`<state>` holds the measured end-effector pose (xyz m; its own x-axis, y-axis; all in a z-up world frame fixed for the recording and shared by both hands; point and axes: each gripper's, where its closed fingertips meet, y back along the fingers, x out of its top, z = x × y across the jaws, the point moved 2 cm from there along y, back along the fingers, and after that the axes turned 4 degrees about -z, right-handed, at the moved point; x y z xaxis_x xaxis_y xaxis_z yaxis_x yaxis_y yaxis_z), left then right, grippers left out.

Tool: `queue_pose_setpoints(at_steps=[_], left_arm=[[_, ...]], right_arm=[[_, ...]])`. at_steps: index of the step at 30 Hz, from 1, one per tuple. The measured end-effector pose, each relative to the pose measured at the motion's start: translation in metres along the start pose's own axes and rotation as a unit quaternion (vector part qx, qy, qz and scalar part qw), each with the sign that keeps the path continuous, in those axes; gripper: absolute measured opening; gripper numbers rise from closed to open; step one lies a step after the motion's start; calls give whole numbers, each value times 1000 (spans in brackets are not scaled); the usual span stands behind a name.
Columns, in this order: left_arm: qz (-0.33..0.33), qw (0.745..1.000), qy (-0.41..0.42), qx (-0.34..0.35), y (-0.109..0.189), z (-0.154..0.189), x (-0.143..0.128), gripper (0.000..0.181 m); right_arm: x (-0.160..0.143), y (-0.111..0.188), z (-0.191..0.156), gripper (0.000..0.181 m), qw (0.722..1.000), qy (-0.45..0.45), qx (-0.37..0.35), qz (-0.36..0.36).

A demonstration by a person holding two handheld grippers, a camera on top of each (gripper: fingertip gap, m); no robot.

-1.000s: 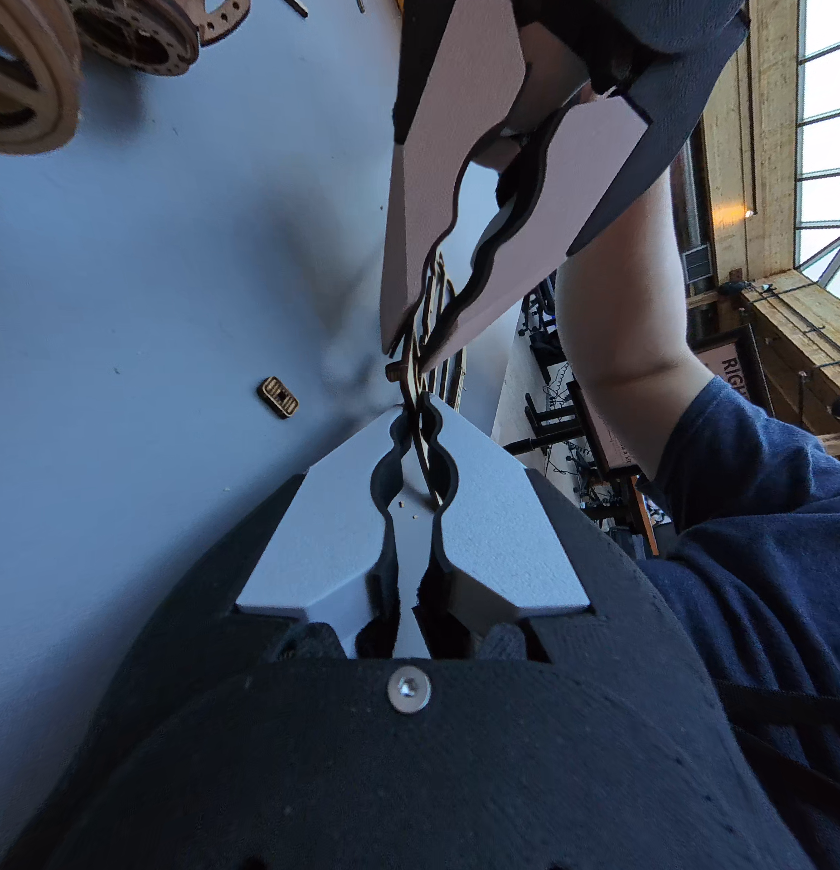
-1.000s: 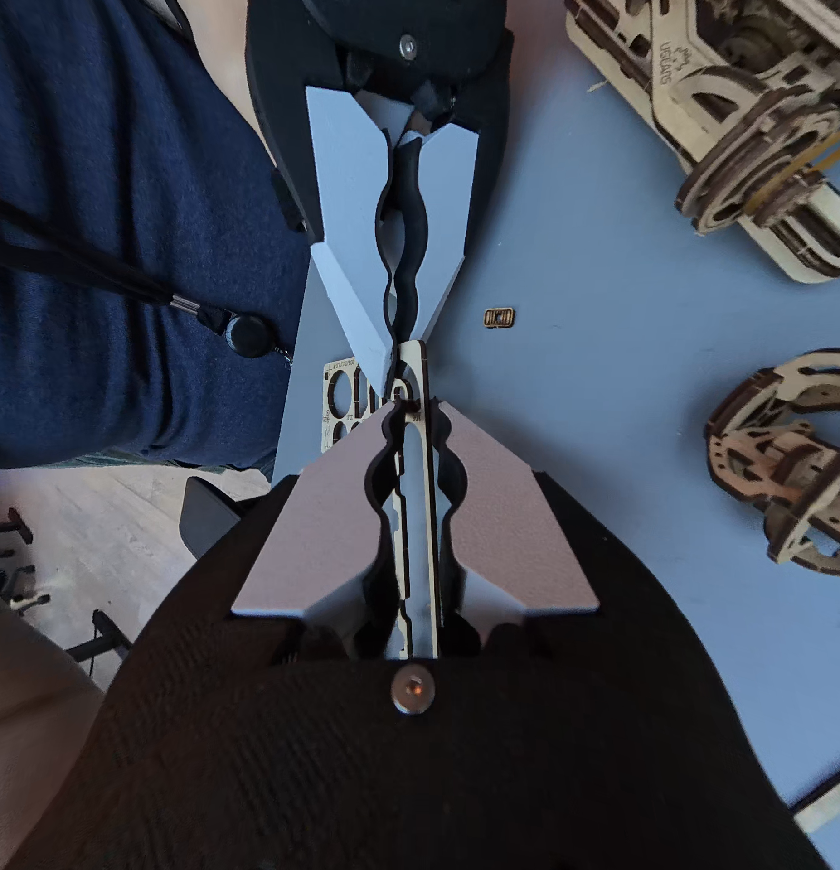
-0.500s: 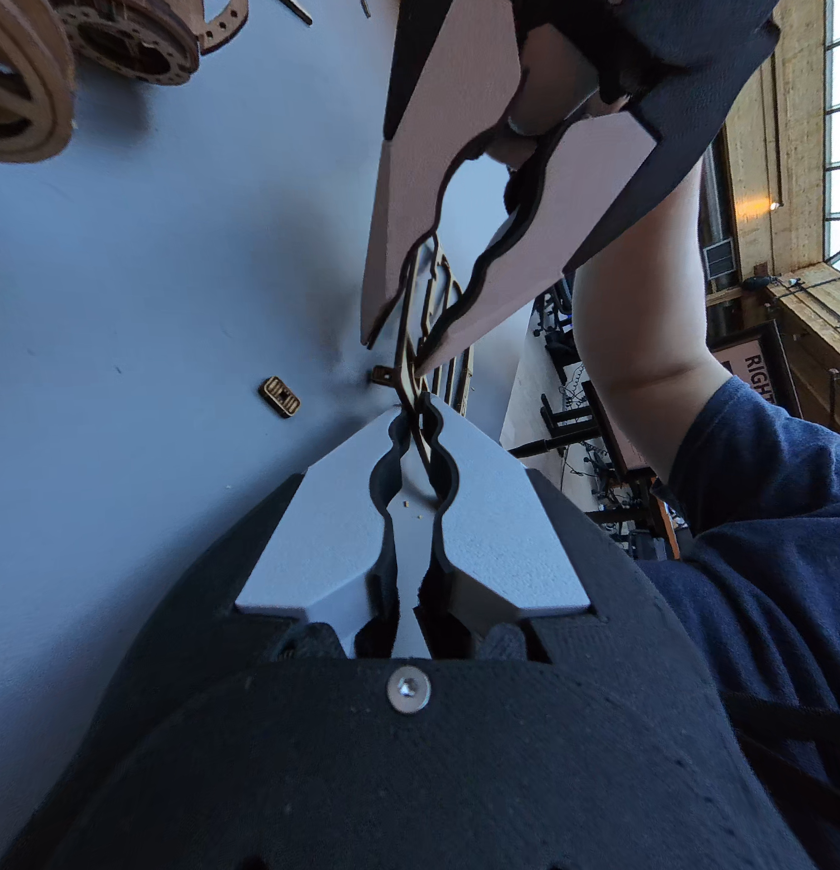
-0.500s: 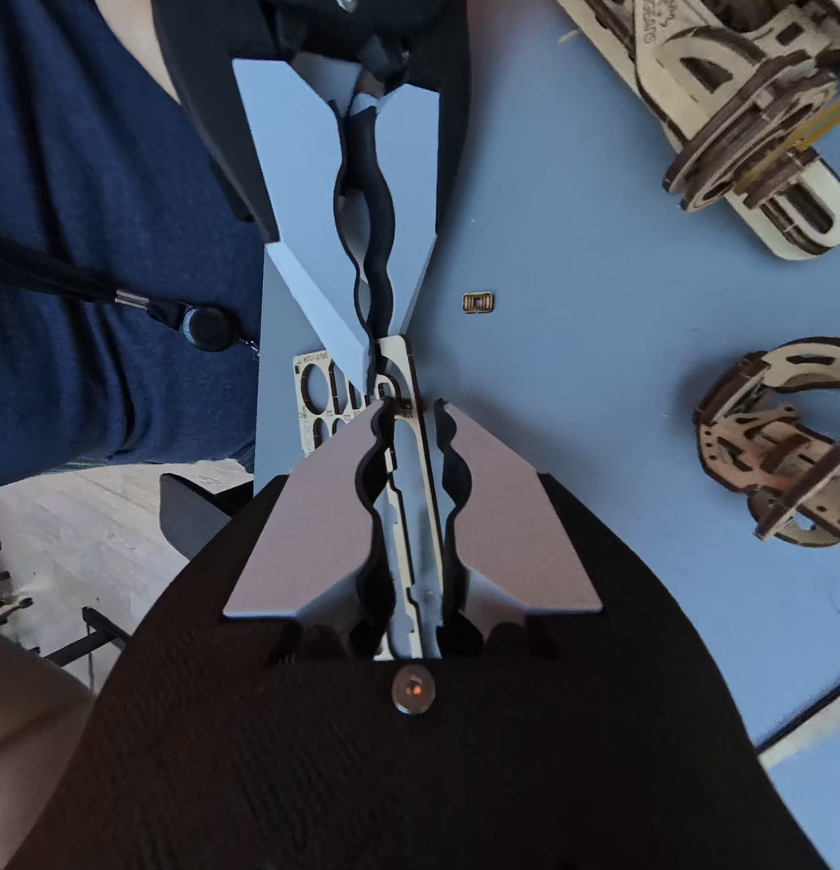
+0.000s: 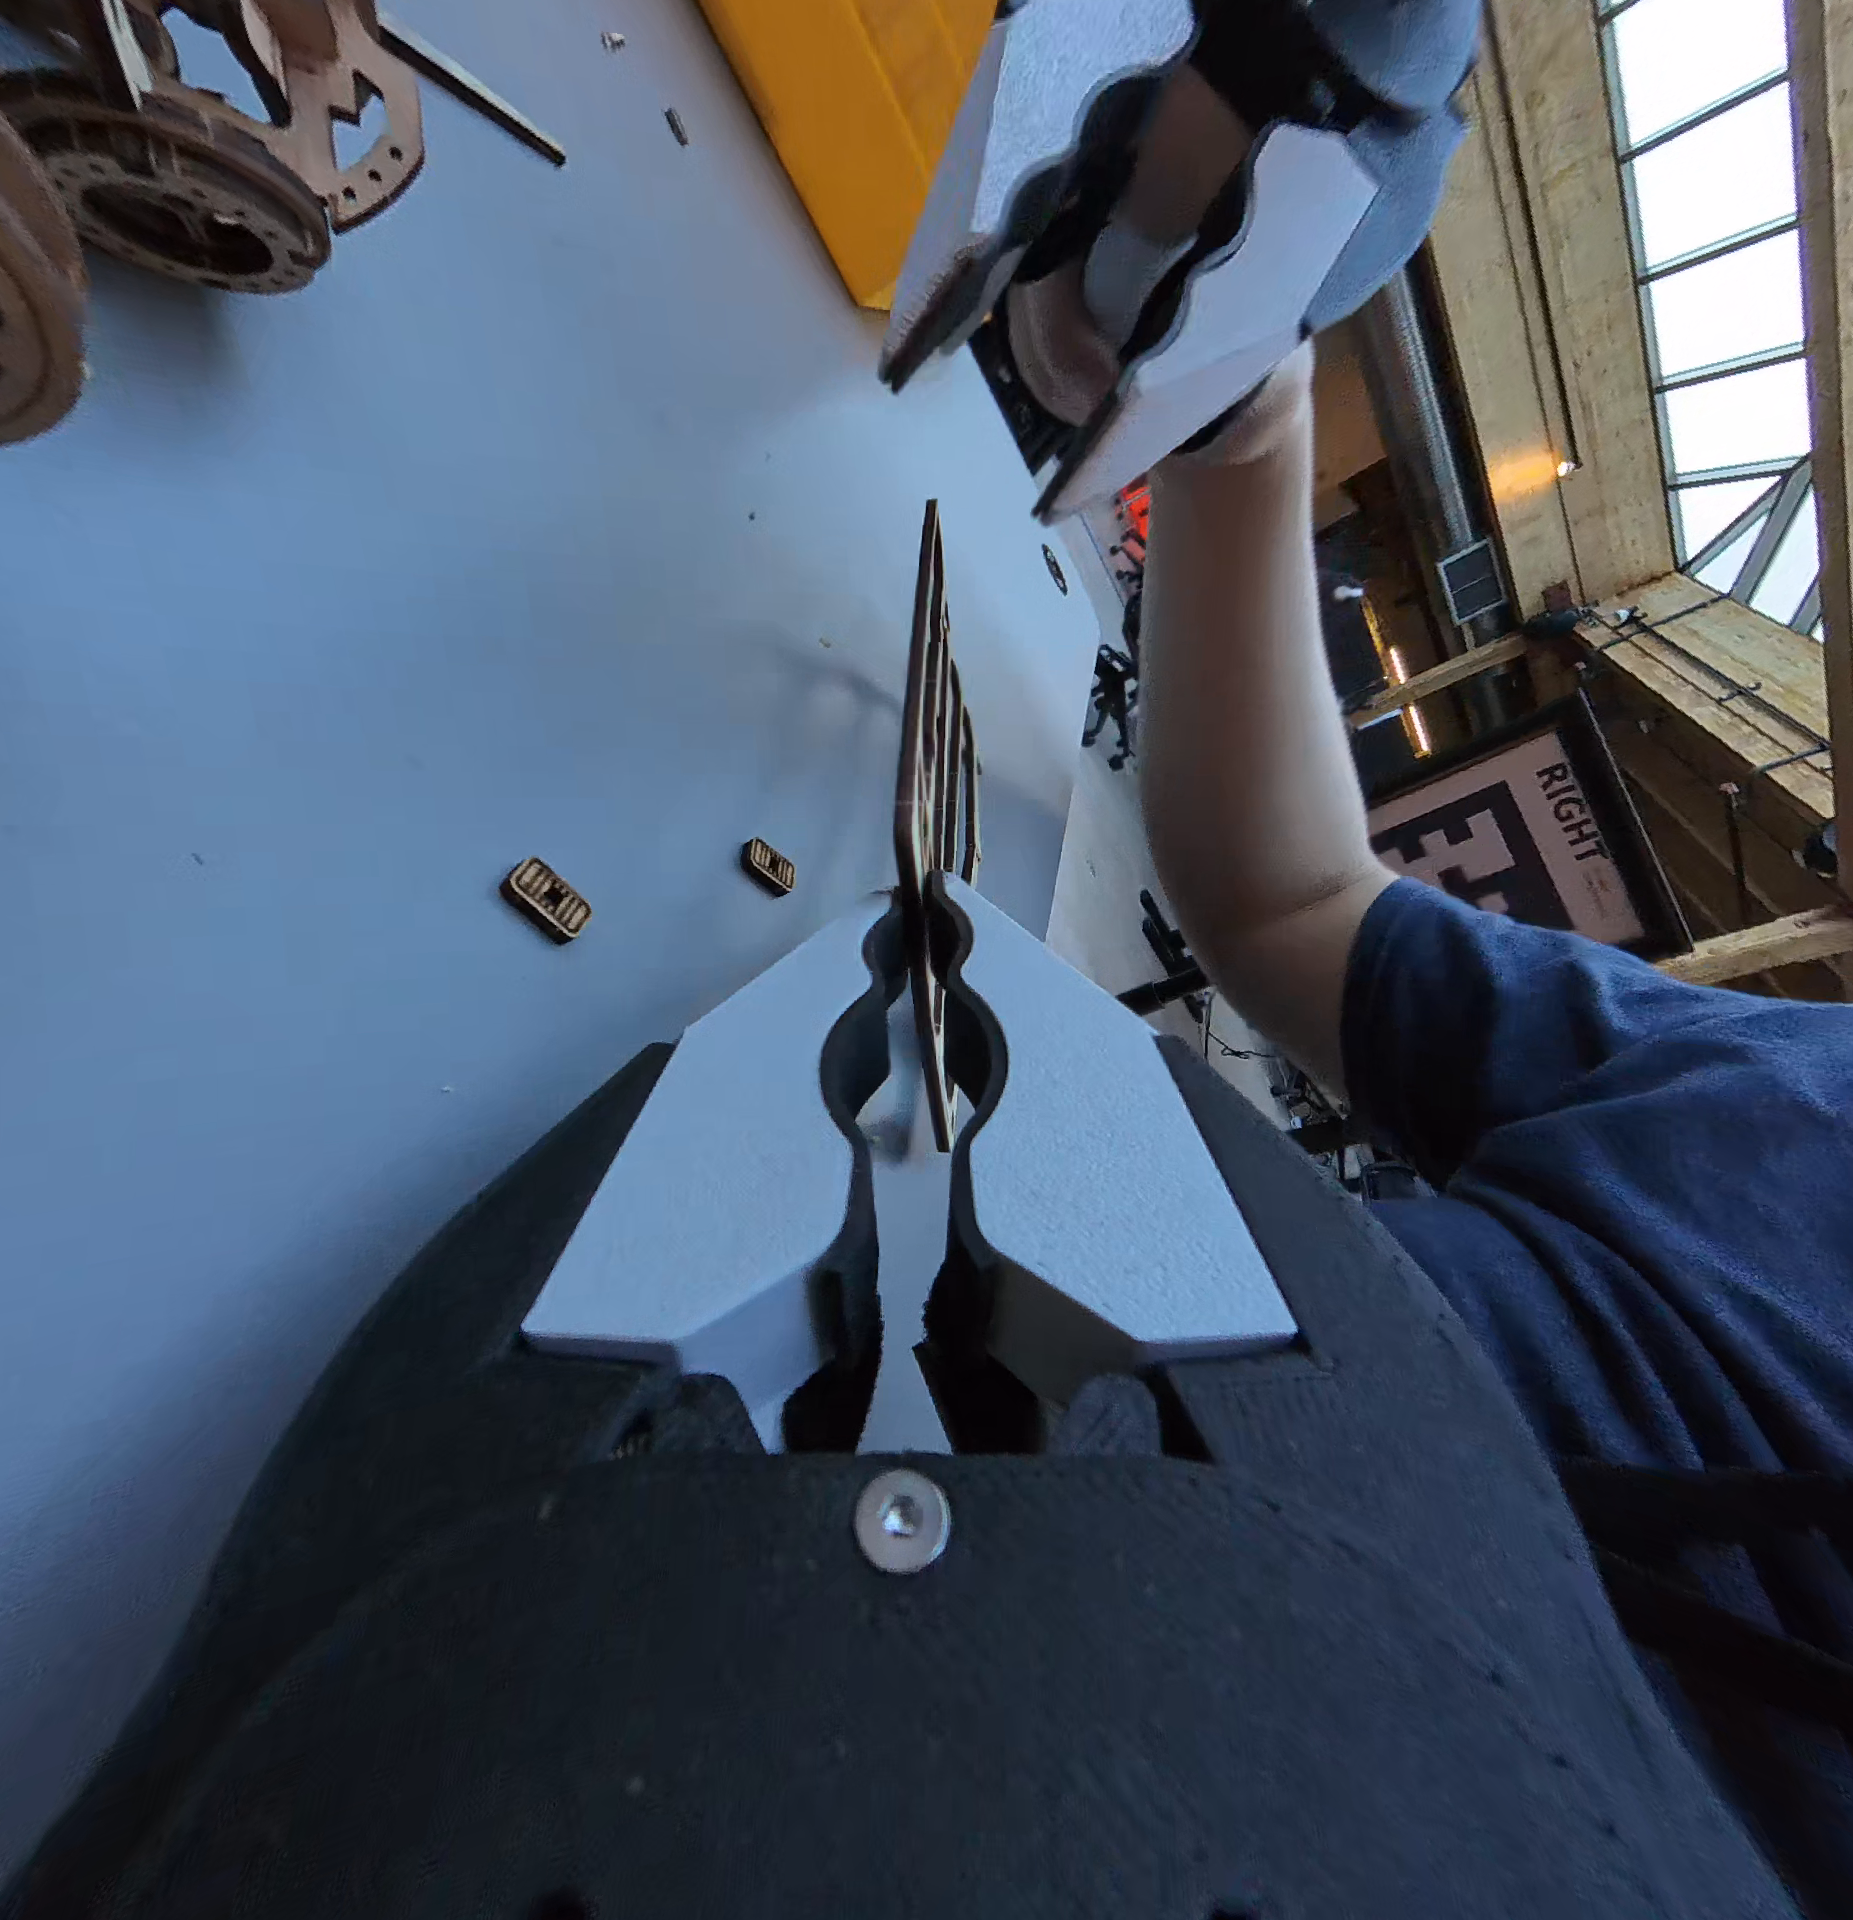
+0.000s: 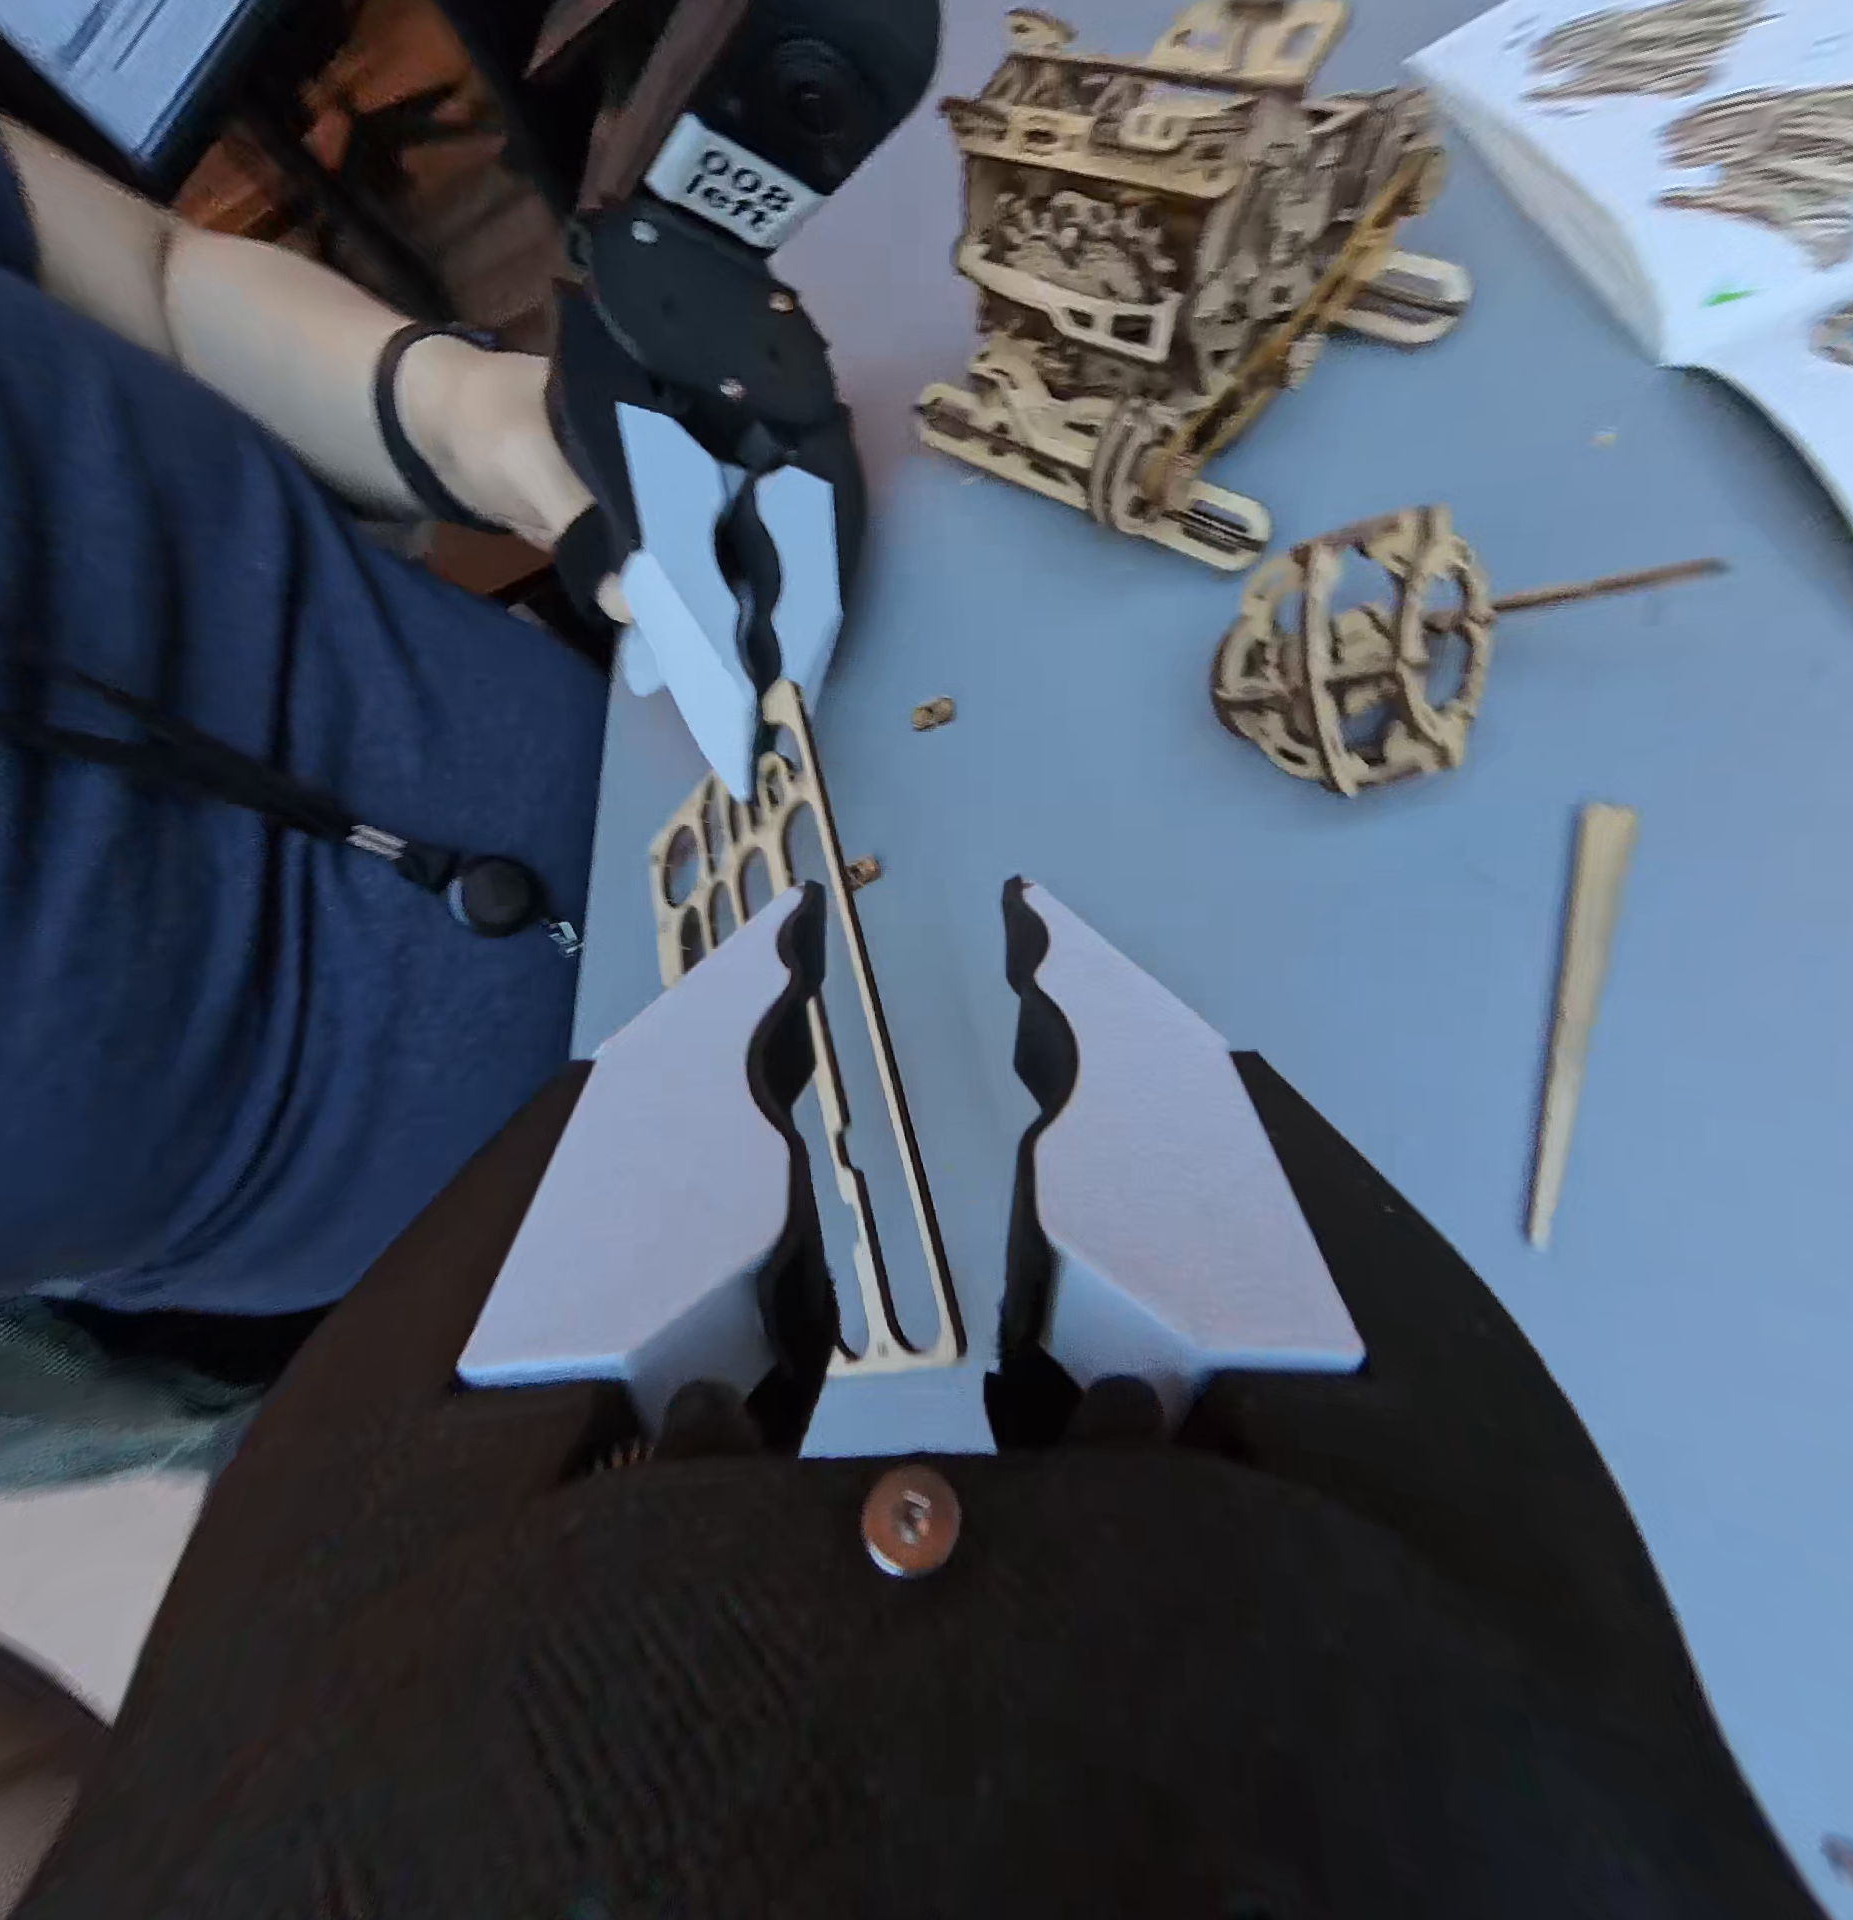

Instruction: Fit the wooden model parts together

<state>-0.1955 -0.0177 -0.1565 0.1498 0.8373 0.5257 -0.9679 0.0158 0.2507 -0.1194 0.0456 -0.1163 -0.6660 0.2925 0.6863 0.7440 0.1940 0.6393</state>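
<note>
wooden strip point(image 5: 927, 727) lengthwise from left gripper point(image 5: 927, 914)

Black tongs point(image 5: 927, 914) with pale wavy-edged fingers point(image 5: 724, 1164), silver screw point(image 5: 901, 1522), navy sleeve point(image 5: 1587, 1091).

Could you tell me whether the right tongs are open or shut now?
Open: the right tongs show a wide gap between the fingers, and the wooden frame strip lies loose between them.

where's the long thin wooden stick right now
In the right wrist view the wooden stick lies flat on the blue table at the right side, alone, below the round wooden cage piece.
</note>
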Motion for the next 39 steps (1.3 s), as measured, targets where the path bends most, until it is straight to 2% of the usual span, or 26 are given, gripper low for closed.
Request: queue_pose_setpoints(at_steps=[3,6,9,11,14,15,18,22,26,29,31,34,36,39], left_arm=[[21,1000,-7,-8,5,3,4,0],[45,999,-10,-18,9,6,8,0],[87,994,16,-59,17,14,17,0],[124,988,26,-84,23,19,23,0],[169,983,-5,-74,31,27,31,0],[184,980,-18,-70,34,30,34,0],[237,968,-55,-68,45,42,47,0],[300,946,-104,-71,58,61,61,0],[337,930,-125,-75,68,72,67,0],[354,922,-131,-83,75,76,68,0],[357,920,-133,-94,78,78,68,0],[348,921,-134,-115,78,80,65,0],[326,929,-116,-132,77,77,64,2],[304,933,-113,-158,84,76,65,15]], right_arm=[[-16,19,0,43,993,-3,-85,78],[-29,46,-1,47,966,-39,-174,187],[-41,77,-6,53,913,-102,-215,332],[-51,95,-10,52,867,-142,-230,419],[-55,100,-30,46,824,-155,-199,507],[-52,94,-36,47,823,-156,-177,517],[-36,58,-46,48,843,-175,-130,492],[16,2,-73,49,855,-167,-19,491],[53,-39,-83,35,862,-141,9,487],[70,-40,-92,19,843,-116,42,523],[73,-42,-90,6,841,-117,39,527],[71,-45,-86,1,850,-105,17,515],[68,-47,-83,1,867,-109,12,487],[61,-45,-79,0,890,-111,0,442]])
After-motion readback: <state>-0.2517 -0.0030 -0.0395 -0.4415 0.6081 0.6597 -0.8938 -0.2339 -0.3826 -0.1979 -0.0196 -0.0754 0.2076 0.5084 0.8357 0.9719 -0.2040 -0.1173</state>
